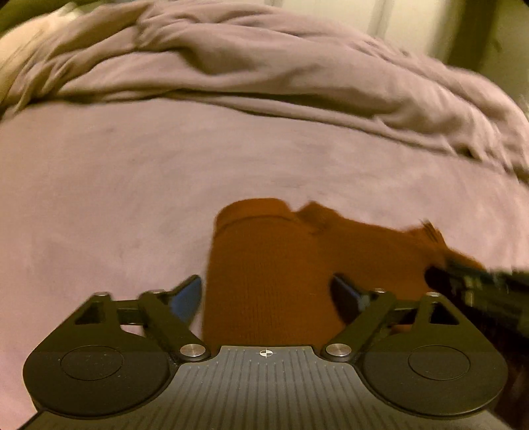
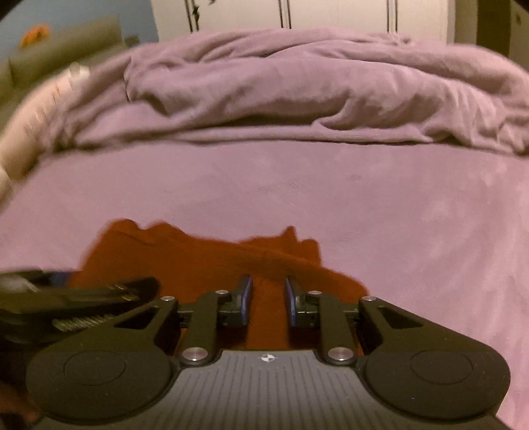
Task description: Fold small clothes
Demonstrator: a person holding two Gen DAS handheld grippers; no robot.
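**A:** What do you have closest in, on the left side?

**B:** From my left wrist view, the left tool (image 1: pixel 266 296) is spread wide, its blue-padded fingers (image 1: pixel 186 297) set on either side of a rust-orange ribbed knit garment (image 1: pixel 264 264). Neither pad is pressing the cloth as far as I can see. The garment lies on the bed, running from right under the tool away from me, with its far edge lumpy and uneven.

**B:** At the right of that same view I can see the right tool (image 1: pixel 469 281) coming in as a dark blur over the garment's right edge.

**A:** And through the right wrist camera?

**B:** The right tool (image 2: pixel 267 299) is at a narrow gap, pads (image 2: pixel 246 297) close but not touching, with the rust-orange garment (image 2: pixel 198 258) showing between them. A raised fold of it crosses just ahead of the fingertips. I cannot tell whether the pads actually pinch it. The left tool (image 2: pixel 99 294) sits low at the left, over the garment's left part.

**A:** Beyond the garment?

**B:** A flat stretch of mauve fleece bed sheet (image 2: pixel 363 192), then a rumpled mauve blanket (image 2: pixel 281 89) heaped across the far side. Behind that, a white panelled wardrobe (image 2: pixel 330 15). The picture is motion-blurred, so finer detail escapes me.
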